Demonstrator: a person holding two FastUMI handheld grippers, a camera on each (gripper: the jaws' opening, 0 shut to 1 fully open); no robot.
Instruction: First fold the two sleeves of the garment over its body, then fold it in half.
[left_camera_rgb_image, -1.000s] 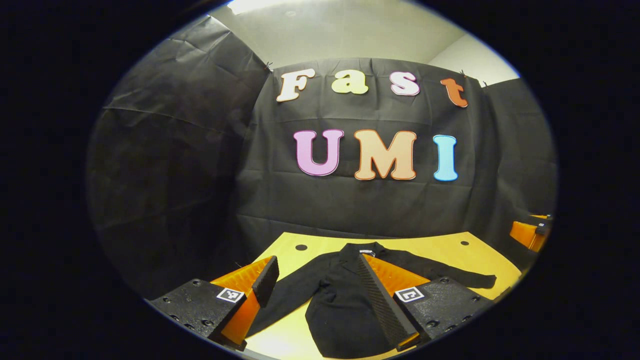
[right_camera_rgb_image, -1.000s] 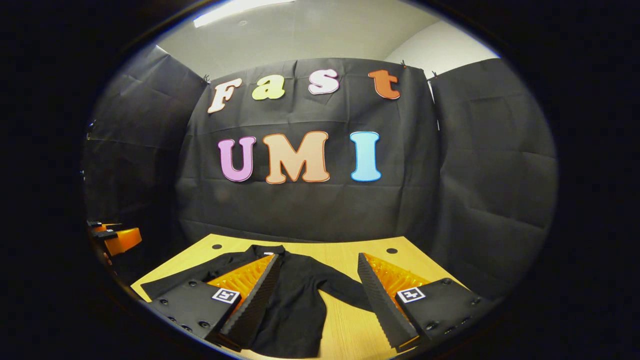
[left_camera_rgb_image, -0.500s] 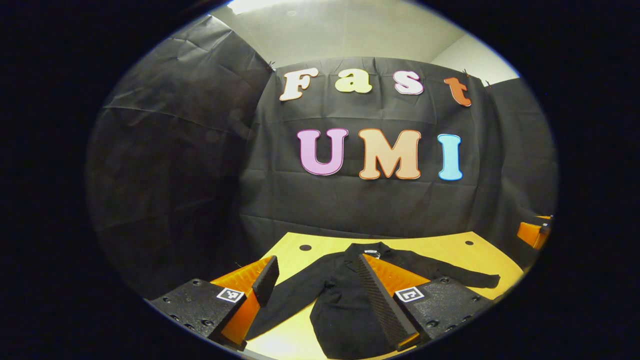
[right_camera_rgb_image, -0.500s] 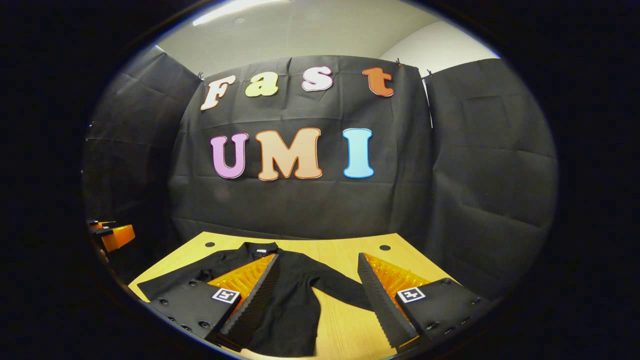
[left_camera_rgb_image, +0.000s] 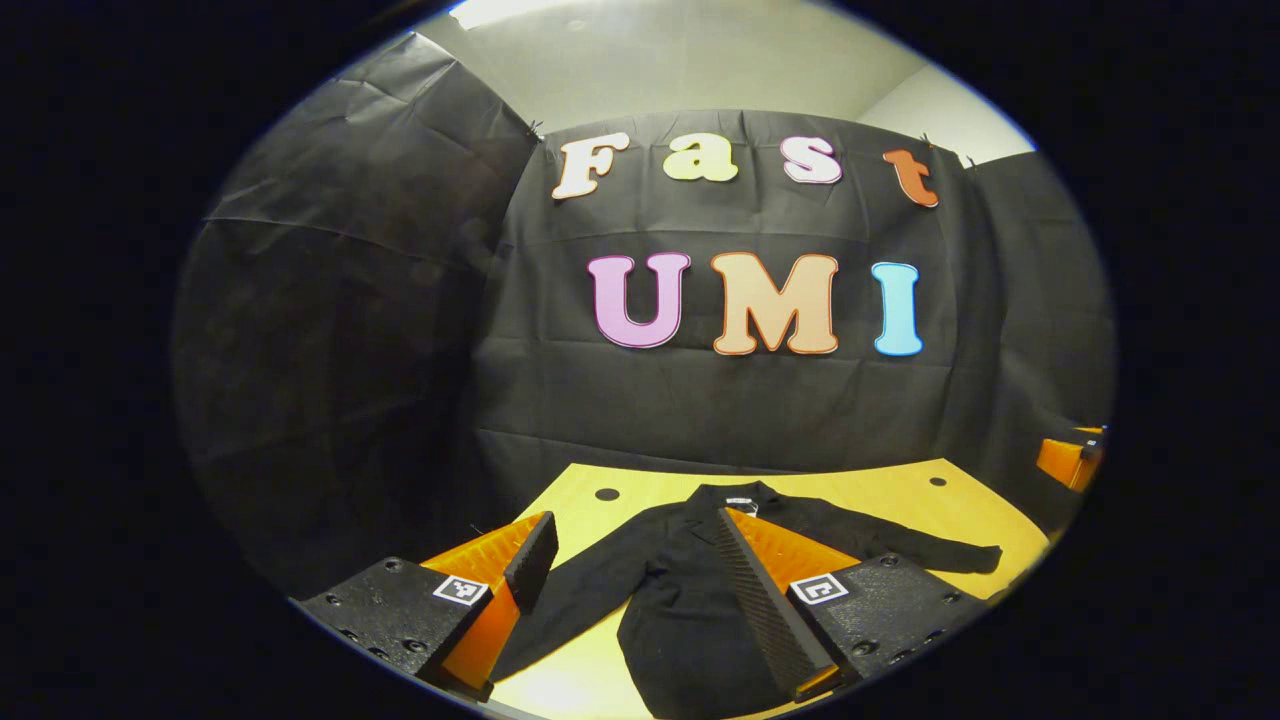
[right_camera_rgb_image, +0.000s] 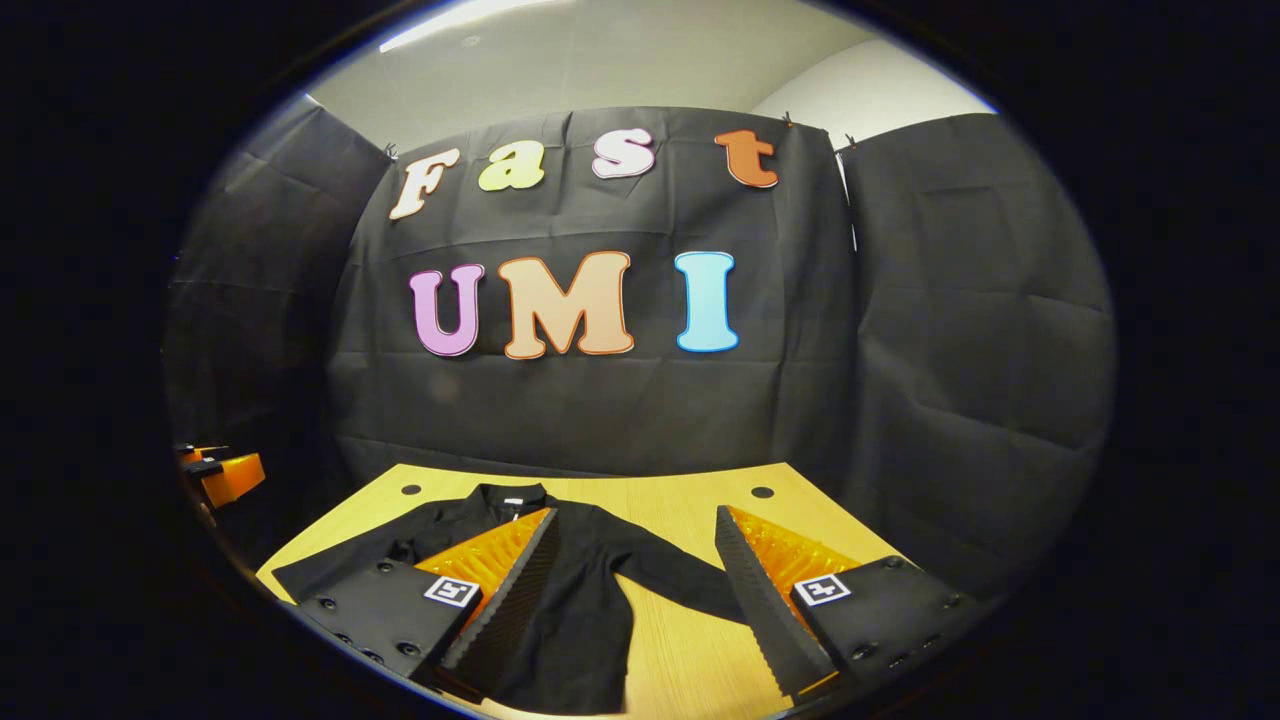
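Left gripper (left_camera_rgb_image: 630, 580) sits at bottom centre of the left gripper view, fingers spread wide, nothing between them, held above the table. Right gripper (right_camera_rgb_image: 630, 580) at bottom centre of the right gripper view, likewise spread wide and empty.

Black garment (left_camera_rgb_image: 670, 590) lies flat on the yellow wooden table (left_camera_rgb_image: 900, 500), lower centre of the left gripper view, long axis running from collar at the far side, toward the wall, down to the hem at the bottom edge of the frame. Both sleeves stretch out to the sides, unfolded. Small pale tag at the collar, too small to make out.

Hem is cut off at the bottom edge; the fingers cover parts of the body. Fabric is plain dark, detail hard to see. Right gripper view has the garment (right_camera_rgb_image: 590, 600) lower left.
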